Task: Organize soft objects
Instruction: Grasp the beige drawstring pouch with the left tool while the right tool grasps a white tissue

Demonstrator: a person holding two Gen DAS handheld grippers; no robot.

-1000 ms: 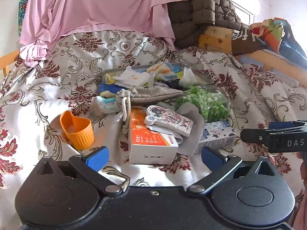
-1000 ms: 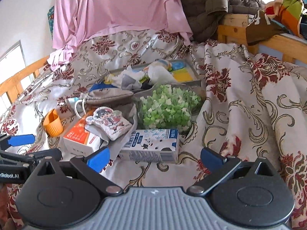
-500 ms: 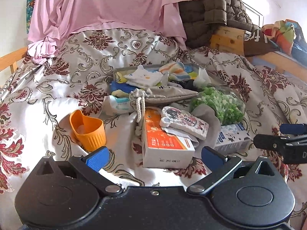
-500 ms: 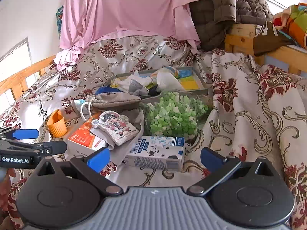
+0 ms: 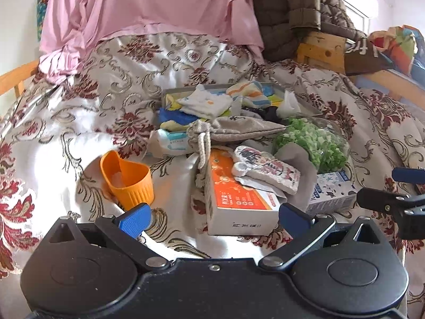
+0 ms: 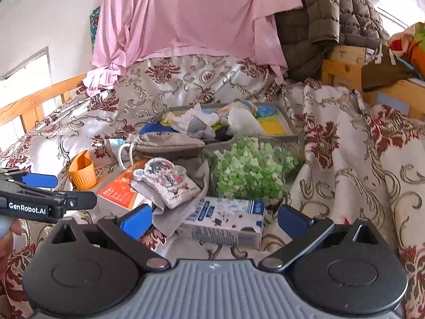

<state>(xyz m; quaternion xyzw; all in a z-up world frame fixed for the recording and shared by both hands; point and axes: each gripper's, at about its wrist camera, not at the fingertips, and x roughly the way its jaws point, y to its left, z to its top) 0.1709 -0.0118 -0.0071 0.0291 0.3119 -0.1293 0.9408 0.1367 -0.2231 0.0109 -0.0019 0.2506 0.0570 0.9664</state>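
A pile of soft things lies on the flowered bedspread: a grey drawstring pouch (image 5: 233, 130), a cartoon-printed plush pad (image 5: 267, 168) on grey cloth, and small cloths in a grey tray (image 5: 170, 91). My left gripper (image 5: 213, 218) is open and empty, just short of the orange box (image 5: 239, 202). The right gripper (image 6: 215, 219) is open and empty too, with the blue-and-white carton (image 6: 225, 220) between its fingers' line. In the right wrist view the pouch (image 6: 167, 143), plush pad (image 6: 166, 180) and tray (image 6: 289, 122) show again.
An orange cup (image 5: 127, 180) stands left of the pile. A clear bag of green pieces (image 5: 316, 143) lies right of it. A pink sheet (image 5: 159, 5) and a brown quilted jacket (image 5: 302, 8) hang behind. Wooden bed rails (image 6: 34, 101) border the bedspread.
Both grippers have drawn back and turned slightly, so the pile sits a bit farther right in the left view. Nothing was picked up; both stay open.
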